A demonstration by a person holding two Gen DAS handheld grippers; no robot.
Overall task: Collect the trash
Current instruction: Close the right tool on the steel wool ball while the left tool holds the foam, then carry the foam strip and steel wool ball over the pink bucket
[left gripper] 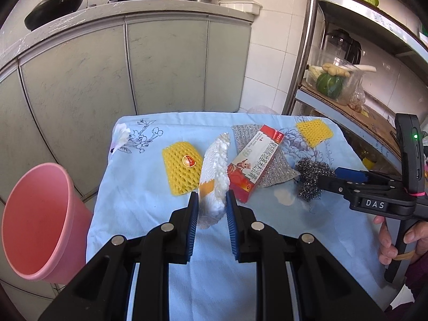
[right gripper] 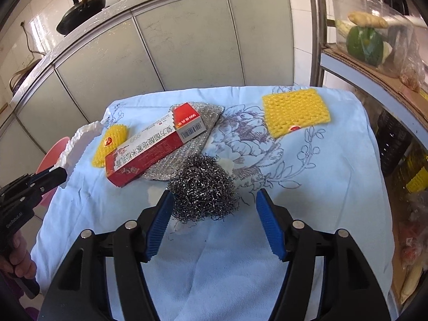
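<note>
Off the surface's left edge stands the pink bin [left gripper: 40,224]. The left tool [left gripper: 212,208] is clenched on the white foam net [left gripper: 215,171], its far end raised off the blue cloth [left gripper: 149,208]; judged best, carry it level over the bin before releasing. Toward the right edge, the right tool [right gripper: 211,208] stands released around the steel wool [right gripper: 203,187]: close low, avoiding the red box [right gripper: 152,147].

A soft, matt pale-blue flower-printed cloth [right gripper: 334,160] covers the table. On it lie a wiry, glinting steel-wool ball [right gripper: 204,187], spongy yellow foam netting [right gripper: 295,112], a glossy red-and-white cardboard box [right gripper: 155,147], and a glittery silver woven scouring cloth [right gripper: 198,133]. The pink plastic bucket [left gripper: 40,224] looks smooth.
</note>
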